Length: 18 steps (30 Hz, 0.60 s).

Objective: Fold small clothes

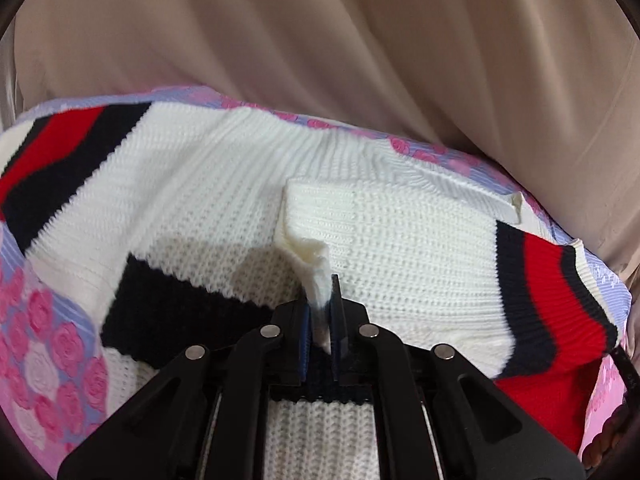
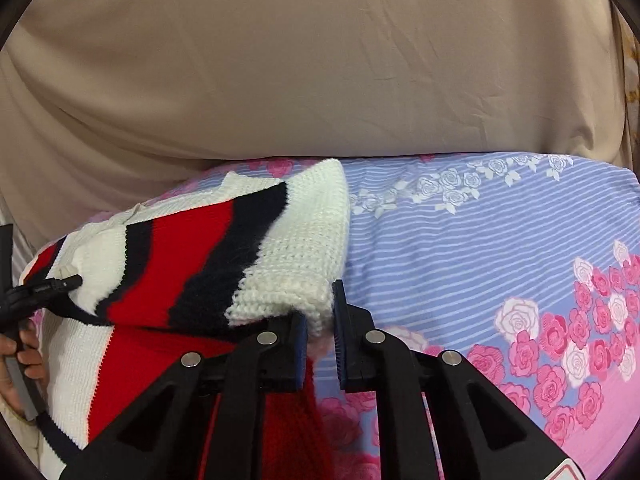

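On the rose-print bedsheet (image 2: 480, 240) the striped knit sweater (image 1: 400, 232) is lying crosswise; the left gripper (image 1: 322, 320) is pinching a white edge, the right gripper (image 2: 320, 320) seemingly clamping a white corner, both folding toward the middle.

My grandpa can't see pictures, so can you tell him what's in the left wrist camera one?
The left gripper pinches a white fold of a knitted sweater with red and navy stripes. The sweater lies spread on a blue and pink rose-print bedsheet, with plain beige cloth behind it.
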Each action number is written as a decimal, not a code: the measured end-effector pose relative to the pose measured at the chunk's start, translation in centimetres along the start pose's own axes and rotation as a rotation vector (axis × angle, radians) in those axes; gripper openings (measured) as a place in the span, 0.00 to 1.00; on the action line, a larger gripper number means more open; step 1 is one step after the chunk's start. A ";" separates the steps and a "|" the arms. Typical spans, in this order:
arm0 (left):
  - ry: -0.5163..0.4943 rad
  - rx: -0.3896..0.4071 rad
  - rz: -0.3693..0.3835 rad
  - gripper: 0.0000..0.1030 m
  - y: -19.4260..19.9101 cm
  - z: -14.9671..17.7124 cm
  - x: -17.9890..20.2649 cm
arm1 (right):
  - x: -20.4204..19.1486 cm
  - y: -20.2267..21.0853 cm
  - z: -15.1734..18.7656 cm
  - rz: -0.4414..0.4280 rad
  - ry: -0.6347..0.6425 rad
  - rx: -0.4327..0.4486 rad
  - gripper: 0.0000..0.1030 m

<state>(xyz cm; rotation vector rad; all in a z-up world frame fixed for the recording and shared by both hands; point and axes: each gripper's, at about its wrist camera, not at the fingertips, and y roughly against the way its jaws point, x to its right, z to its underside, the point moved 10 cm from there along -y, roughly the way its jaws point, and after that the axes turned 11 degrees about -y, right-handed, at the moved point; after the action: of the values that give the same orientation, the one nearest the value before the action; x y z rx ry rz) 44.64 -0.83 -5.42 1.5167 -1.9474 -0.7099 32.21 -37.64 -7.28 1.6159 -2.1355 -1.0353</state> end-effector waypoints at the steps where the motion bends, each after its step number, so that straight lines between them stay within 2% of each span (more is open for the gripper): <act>1: -0.007 0.007 -0.005 0.07 0.1 0.0 0.2 | 0.9 -1.4 0.6 0.047 0.010 -0.047 0.09; 4: -0.038 0.016 -0.022 0.07 0.3 0.1 0.6 | 1.2 -0.1 0.3 0.010 -0.024 -0.048 0.13; 5: -0.051 0.022 -0.033 0.09 0.2 0.2 0.8 | 1.4 1.2 0.0 0.000 -0.058 -0.027 0.23; 6: -0.049 0.026 -0.033 0.09 0.2 0.3 0.9 | 1.4 2.3 -0.3 -0.006 -0.077 -0.002 0.27; 9: -0.022 0.031 -0.013 0.09 0.0 0.6 -0.1 | 0.9 5.3 -1.5 0.000 -0.122 0.099 0.33; 10: -0.015 0.032 -0.008 0.09 0.1 0.7 -0.3 | 0.0 5.5 -1.7 -0.020 -0.120 0.099 0.36; 13: -0.011 0.035 -0.003 0.09 0.5 0.9 -0.7 | -4.6 4.0 -1.6 -0.086 -0.042 0.039 0.34; 15: -0.007 0.036 0.002 0.10 0.5 0.9 -0.8 | -7.4 1.6 -0.3 -0.119 0.021 -0.041 0.31; 16: -0.003 0.037 0.007 0.10 0.7 1.0 -1.0 | -7.9 0.1 0.4 -0.111 0.038 -0.078 0.27; 18: 0.008 0.040 0.023 0.10 1.1 1.2 -1.5 | -7.0 -2.3 1.1 -0.023 0.074 -0.094 0.19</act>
<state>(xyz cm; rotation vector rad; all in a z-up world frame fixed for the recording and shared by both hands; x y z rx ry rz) 43.35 0.96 -5.61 1.5158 -1.9810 -0.6572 35.59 -31.05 -8.20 1.6134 -1.9947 -1.0487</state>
